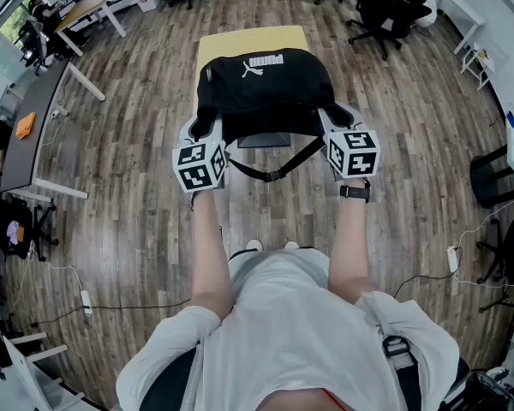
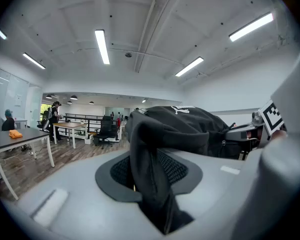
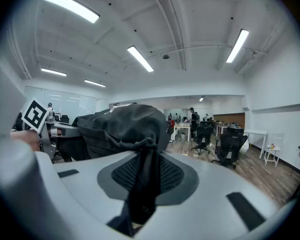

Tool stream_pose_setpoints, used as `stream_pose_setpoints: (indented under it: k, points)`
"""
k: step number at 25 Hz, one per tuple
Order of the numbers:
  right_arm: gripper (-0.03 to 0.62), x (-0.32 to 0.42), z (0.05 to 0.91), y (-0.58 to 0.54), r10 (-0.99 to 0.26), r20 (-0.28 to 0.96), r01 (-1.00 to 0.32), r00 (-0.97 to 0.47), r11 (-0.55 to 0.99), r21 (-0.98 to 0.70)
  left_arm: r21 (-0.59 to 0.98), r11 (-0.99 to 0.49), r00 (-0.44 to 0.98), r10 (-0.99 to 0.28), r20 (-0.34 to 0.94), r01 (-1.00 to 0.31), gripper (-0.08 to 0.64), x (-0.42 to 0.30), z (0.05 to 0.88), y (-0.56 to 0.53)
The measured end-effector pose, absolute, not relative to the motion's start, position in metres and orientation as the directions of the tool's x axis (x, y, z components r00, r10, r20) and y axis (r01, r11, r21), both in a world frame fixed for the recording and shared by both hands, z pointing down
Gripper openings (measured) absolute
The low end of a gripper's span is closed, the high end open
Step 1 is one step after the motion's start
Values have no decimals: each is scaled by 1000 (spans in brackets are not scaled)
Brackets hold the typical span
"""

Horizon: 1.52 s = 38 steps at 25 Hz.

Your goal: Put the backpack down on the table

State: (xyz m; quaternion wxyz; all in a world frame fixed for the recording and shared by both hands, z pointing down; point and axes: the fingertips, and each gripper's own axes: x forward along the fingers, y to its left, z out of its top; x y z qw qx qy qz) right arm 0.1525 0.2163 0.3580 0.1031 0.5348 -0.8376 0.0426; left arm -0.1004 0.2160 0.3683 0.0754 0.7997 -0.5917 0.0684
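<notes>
A black backpack (image 1: 265, 84) with a white logo hangs between my two grippers, over the near end of a yellow table (image 1: 253, 37). My left gripper (image 1: 207, 128) is shut on a fold of the bag's left side, and my right gripper (image 1: 332, 122) on its right side. In the left gripper view the black fabric (image 2: 155, 184) is pinched in the jaws, with the bag's bulk (image 2: 185, 126) beyond. The right gripper view shows the same: a bunched fold (image 3: 142, 194) clamped, with the bag (image 3: 120, 126) ahead. A loose strap (image 1: 274, 175) dangles below. Whether the bag's bottom touches the table is hidden.
Wooden floor surrounds the small table. Grey desks (image 1: 34, 118) stand at the left and black office chairs (image 1: 385, 11) at the back right. A power strip with a cable (image 1: 86, 300) lies on the floor at the near left, another (image 1: 452, 257) at the right.
</notes>
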Motion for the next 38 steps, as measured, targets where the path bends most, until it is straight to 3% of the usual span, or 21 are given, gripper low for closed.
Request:
stream_pose_setpoints:
  k: [24, 32, 38]
  points:
    - [89, 190, 365, 186, -867, 223, -879, -445, 470, 74, 49, -264, 268, -947, 177, -963, 114, -62, 376, 202]
    - [89, 177, 372, 120, -859, 249, -874, -447, 479, 85, 97, -267, 281, -944, 171, -959, 115, -74, 378, 135]
    - [89, 146, 342, 42, -876, 201, -879, -439, 465, 109, 109, -292, 303, -947, 106, -950, 115, -107, 351, 55]
